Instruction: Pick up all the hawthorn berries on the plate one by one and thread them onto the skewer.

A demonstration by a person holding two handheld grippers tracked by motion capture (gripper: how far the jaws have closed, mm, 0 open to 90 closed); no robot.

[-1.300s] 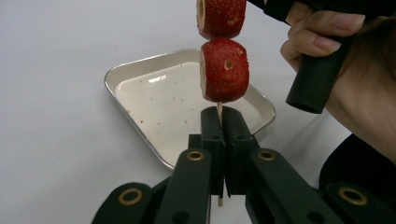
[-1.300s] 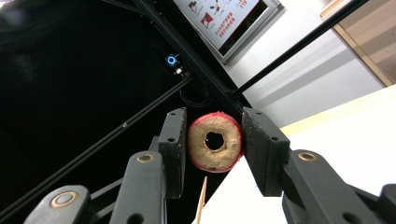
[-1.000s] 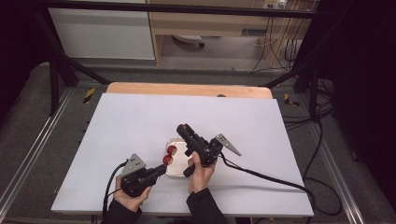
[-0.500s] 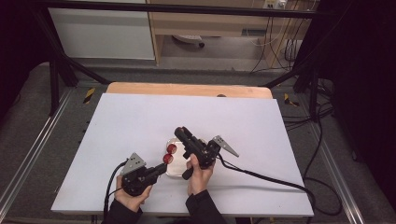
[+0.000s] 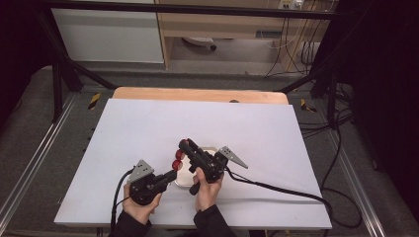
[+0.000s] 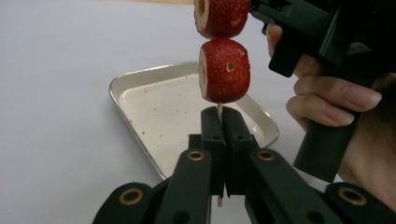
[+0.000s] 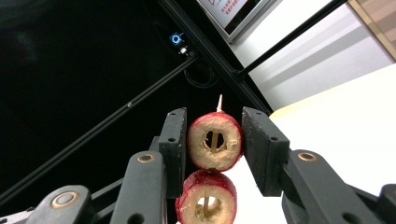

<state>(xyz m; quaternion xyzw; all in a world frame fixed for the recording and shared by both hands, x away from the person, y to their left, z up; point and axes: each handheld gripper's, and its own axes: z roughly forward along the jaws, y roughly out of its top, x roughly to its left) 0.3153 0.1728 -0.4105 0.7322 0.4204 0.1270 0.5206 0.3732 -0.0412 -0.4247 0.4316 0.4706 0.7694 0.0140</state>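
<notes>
A thin wooden skewer [image 6: 219,108] stands upright with my left gripper [image 6: 219,116] shut on its lower end, above a small metal tray [image 6: 140,77]. Two cored red fruit pieces are threaded on it, the lower one [image 6: 224,70] just above my jaws and the upper one [image 6: 222,16] on top. My right gripper [image 7: 215,140] is shut on the upper fruit piece [image 7: 215,154], and the skewer tip [image 7: 218,101] pokes out beyond it. The lower piece [image 7: 205,198] sits right under it. From above, both grippers [image 5: 173,174] [image 5: 182,145] meet at the fruit [image 5: 177,164] over the tray [image 5: 183,179].
The tray lies near the front middle of a white table [image 5: 148,128], with a wooden strip [image 5: 197,95] along the far edge. A hand [image 6: 336,102] holds the right gripper close beside the skewer. A black cable [image 5: 276,187] trails right across the table.
The right gripper has shifted a little to the left and towards the person, staying on the fruit. The left gripper has kept still.
</notes>
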